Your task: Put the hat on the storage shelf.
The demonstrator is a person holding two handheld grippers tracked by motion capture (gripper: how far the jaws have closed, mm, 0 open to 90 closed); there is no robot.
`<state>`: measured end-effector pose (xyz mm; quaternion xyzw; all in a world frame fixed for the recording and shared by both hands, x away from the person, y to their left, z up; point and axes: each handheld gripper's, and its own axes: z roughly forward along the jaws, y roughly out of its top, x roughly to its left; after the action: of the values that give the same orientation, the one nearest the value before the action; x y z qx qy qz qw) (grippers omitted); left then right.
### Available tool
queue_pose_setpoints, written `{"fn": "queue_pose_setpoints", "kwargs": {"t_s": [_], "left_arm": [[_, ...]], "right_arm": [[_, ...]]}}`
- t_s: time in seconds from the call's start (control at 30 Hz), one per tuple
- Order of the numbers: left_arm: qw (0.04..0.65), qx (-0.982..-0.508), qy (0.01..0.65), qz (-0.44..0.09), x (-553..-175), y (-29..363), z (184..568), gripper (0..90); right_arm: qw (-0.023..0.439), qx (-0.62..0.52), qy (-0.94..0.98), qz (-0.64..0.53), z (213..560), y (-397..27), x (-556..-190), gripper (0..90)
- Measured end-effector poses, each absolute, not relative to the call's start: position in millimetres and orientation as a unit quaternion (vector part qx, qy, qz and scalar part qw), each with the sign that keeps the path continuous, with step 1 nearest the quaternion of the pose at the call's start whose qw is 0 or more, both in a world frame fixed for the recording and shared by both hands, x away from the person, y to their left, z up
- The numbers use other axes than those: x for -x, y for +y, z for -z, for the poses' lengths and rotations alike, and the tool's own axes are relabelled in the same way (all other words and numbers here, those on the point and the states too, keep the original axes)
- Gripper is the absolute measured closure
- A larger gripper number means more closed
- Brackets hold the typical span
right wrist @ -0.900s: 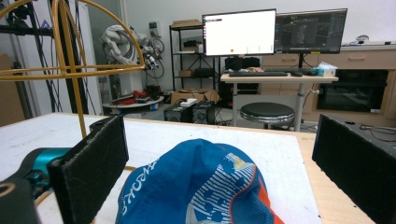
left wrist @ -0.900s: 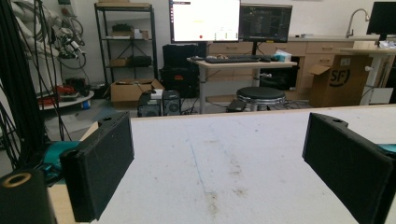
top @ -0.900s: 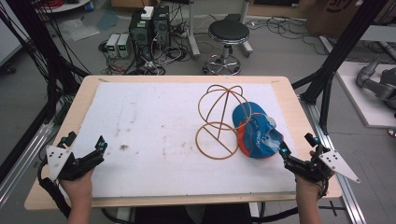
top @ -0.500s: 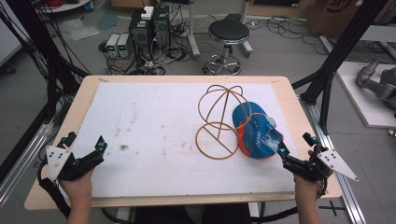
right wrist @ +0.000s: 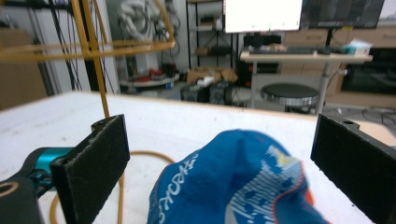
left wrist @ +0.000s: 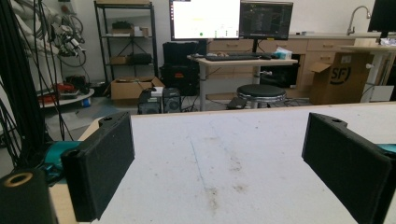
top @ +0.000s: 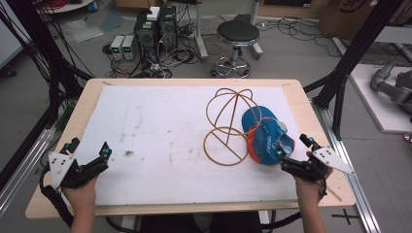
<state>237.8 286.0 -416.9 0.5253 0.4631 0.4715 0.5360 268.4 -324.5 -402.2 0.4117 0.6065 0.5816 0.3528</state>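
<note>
From above we see the wire stand (top: 228, 127); right gripper (top: 290, 151) fingers wide apart around blue cap (right wrist: 238, 182), left gripper (top: 99, 158) fingers apart, empty.

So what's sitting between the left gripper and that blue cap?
In the high view, mostly bare white table top runs from the left gripper toward the blue cap; only the gold wire stand stands between, right beside the cap.

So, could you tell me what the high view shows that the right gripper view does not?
High view alone: the whole wire stand with its round base, the left gripper and both forearms. Right gripper view alone: lit monitors and a desk behind. Both: the blue cap, the black stool and the white table top.
</note>
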Motion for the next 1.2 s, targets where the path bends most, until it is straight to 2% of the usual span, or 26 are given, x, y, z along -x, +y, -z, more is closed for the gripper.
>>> {"fn": "queue_pose_setpoints", "kwargs": {"t_s": [0.33, 0.4, 0.6, 0.77, 0.97, 1.03, 1.13, 1.2], "left_arm": [[0.537, -0.523, 0.466, -0.471, -237.1, 287.3, 417.8, 9.6], [0.536, -0.526, 0.464, -0.471, -237.1, 286.3, 417.8, 9.7], [0.535, -0.528, 0.461, -0.471, -236.5, 285.9, 417.5, 9.7], [0.535, -0.526, 0.463, -0.471, -236.2, 286.7, 417.6, 9.7], [0.536, -0.526, 0.463, -0.471, -236.3, 286.8, 417.5, 9.7], [0.536, -0.526, 0.463, -0.471, -236.3, 286.7, 417.5, 9.7], [0.536, -0.526, 0.463, -0.472, -236.4, 286.7, 417.5, 9.7], [0.535, -0.526, 0.463, -0.472, -236.5, 286.6, 417.5, 9.7]], "right_arm": [[0.335, -0.444, 0.619, -0.554, 413.3, -306.8, -298.4, 7.3], [0.339, -0.45, 0.615, -0.551, 412.5, -305.0, -300.5, 13.7], [0.351, -0.463, 0.612, -0.536, 412.7, -302.1, -307.1, 13.8], [0.342, -0.476, 0.617, -0.526, 416.7, -299.1, -315.0, 15.4], [0.322, -0.515, 0.599, -0.521, 421.5, -298.9, -320.7, 25.2], [0.321, -0.516, 0.6, -0.52, 421.9, -299.1, -321.3, 26.2], [0.322, -0.519, 0.605, -0.511, 423.2, -298.8, -322.2, 33.9], [0.321, -0.518, 0.607, -0.51, 423.5, -298.8, -322.5, 35.3]]}}
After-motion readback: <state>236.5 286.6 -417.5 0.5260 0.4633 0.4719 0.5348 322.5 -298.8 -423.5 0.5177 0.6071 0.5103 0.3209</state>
